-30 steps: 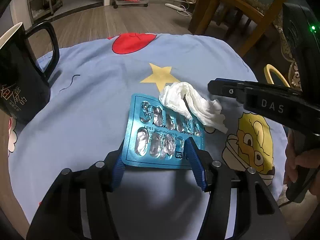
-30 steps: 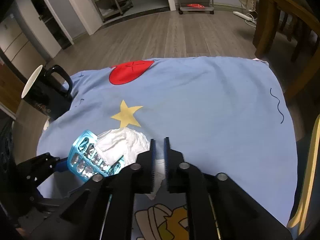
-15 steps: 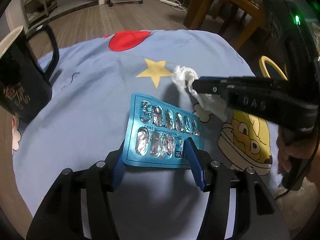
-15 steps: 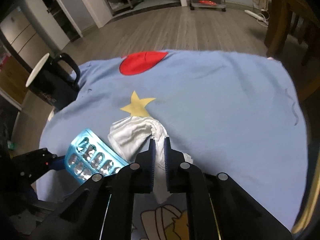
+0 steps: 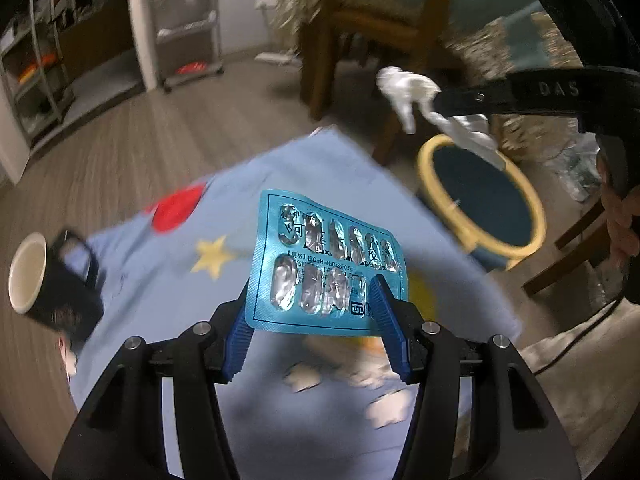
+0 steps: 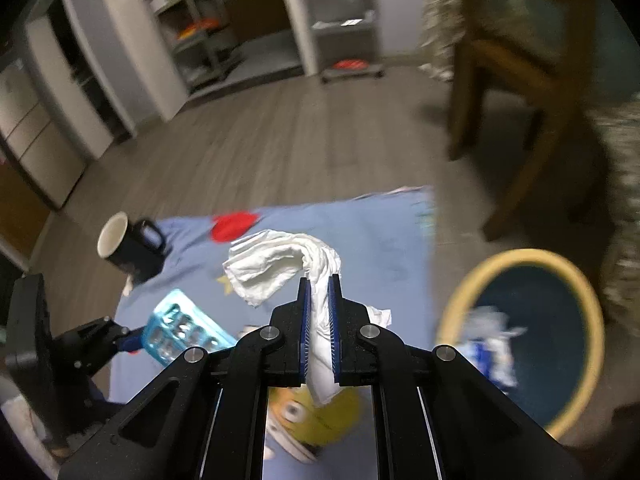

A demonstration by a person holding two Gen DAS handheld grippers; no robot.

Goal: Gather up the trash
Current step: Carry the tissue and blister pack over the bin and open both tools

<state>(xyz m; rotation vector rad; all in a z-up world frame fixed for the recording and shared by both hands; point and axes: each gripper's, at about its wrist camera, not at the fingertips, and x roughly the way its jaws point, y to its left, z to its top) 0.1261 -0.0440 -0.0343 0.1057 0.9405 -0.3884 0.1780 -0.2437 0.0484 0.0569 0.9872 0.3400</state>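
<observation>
We hold the left gripper [image 5: 310, 300] clamped on the near edge of a blue pill sheet [image 5: 326, 266], its blue fingertips [image 5: 240, 322] pressing the sheet's two lower corners, so the sheet hangs in the air above the cloth, tilted up and away from us. Its foil pockets look pushed out (most are crumpled silver). Our right gripper [image 6: 319, 296] is nearly closed, with only a crumpled white tissue [image 6: 280, 266] pinched in the narrow gap; the tissue bulges out above the fingertips and a tail of it hangs down between them. From the left wrist camera the same tissue [image 5: 408, 90] hangs off the tip of the right gripper [image 5: 448, 102], raised above the near rim of the bin.

Below both grippers lies a light blue cloth [image 6: 384, 248] spread over a low table, printed with a red circle [image 6: 233, 226], a yellow star [image 5: 212, 256] and a yellow cartoon face [image 6: 316, 412] near our edge. A black mug [image 6: 130, 246] with a white inside stands on the cloth's left edge, handle turned toward the middle.

Beyond the cloth's right edge a round bin [image 6: 588, 300] with a yellow rim and dark blue inside stands on the floor; some white and blue scraps [image 6: 490, 350] lie in it. The floor [image 6: 280, 144] is grey-brown wood planks. A wooden chair [image 6: 516, 64] stands behind the bin, and open metal shelves [image 6: 340, 12] line the far wall (everything there is blurred).
</observation>
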